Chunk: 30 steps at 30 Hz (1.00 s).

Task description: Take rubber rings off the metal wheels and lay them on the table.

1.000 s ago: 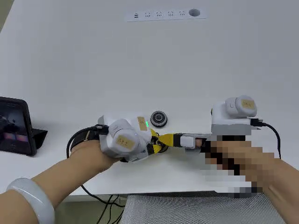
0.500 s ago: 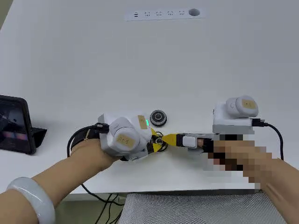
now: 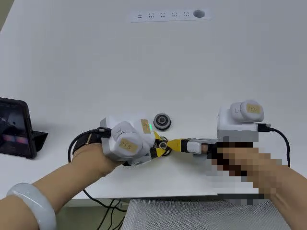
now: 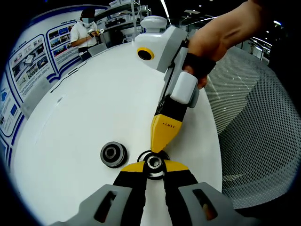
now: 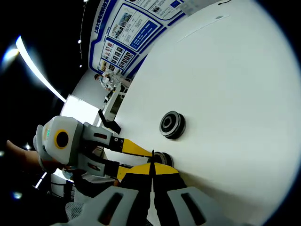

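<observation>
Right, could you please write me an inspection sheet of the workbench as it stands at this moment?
Surface: white table, no spills seen.
Job's things: one metal wheel clamped in the left gripper; a second wheel lies free beside it, dark ring on.
Clutter: tablet on a stand at the left edge; power strip at the far edge.
Grippers: left gripper shut on the wheel; right gripper jaws shut, tips at that wheel's rim; whether they pinch the ring cannot be told.
Cables: black cable loops behind the left gripper; second cable trails from the right gripper.
Surroundings: wall posters; a person far off.
</observation>
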Available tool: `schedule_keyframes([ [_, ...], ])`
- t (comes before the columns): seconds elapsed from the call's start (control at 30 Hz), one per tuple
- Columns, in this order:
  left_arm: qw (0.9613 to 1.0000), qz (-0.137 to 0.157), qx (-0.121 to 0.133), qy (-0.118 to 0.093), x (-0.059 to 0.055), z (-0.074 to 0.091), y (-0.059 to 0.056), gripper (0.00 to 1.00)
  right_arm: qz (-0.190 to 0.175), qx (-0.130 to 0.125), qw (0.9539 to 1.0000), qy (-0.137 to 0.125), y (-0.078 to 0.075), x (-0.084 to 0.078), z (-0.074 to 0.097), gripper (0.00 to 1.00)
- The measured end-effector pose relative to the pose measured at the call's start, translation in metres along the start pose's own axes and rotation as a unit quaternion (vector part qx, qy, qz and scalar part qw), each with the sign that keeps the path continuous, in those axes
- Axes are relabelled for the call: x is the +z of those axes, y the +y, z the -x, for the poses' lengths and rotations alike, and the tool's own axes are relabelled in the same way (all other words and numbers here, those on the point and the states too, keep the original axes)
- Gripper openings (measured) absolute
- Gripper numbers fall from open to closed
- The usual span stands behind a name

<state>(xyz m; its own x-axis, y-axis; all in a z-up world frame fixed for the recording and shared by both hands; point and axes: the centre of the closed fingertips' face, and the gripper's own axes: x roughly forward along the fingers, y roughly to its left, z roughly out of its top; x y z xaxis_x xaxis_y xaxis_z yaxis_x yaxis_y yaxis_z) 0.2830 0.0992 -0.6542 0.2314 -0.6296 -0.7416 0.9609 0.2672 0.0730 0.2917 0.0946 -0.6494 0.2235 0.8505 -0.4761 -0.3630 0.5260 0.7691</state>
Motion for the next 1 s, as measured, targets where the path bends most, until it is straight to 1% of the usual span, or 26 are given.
schedule_keyframes([
  [0.1,1.0,0.001,0.0,-0.005,0.002,0.004,0.0,0.12,0.0,-0.002,1.0,0.0,-0.001,0.0,0.0,0.02],
  [0.27,0.9999,-0.001,0.005,-0.013,0.004,0.007,-0.002,0.15,-0.001,-0.003,1.0,0.001,-0.001,-0.001,-0.001,0.02],
  [0.4,0.9997,-0.001,0.014,-0.018,0.005,0.01,0.0,0.2,-0.001,-0.004,1.0,0.001,-0.001,-0.001,-0.002,0.02],
  [0.53,0.9996,0.0,0.019,-0.023,0.005,0.012,0.0,0.22,0.0,-0.003,1.0,0.001,-0.001,-0.001,-0.002,0.02],
  [0.67,0.9993,0.001,0.028,-0.024,0.003,0.014,0.002,0.3,0.0,0.001,1.0,0.001,0.002,-0.002,-0.002,0.02],
  [0.93,0.9988,0.016,0.037,-0.028,-0.003,0.018,0.004,0.35,0.001,0.012,0.9999,0.0,0.012,-0.002,-0.002,0.02],
  [1.0,0.9984,0.022,0.04,-0.033,-0.004,0.019,0.005,0.36,0.001,0.015,0.9999,-0.001,0.015,-0.001,-0.001,0.02],
])
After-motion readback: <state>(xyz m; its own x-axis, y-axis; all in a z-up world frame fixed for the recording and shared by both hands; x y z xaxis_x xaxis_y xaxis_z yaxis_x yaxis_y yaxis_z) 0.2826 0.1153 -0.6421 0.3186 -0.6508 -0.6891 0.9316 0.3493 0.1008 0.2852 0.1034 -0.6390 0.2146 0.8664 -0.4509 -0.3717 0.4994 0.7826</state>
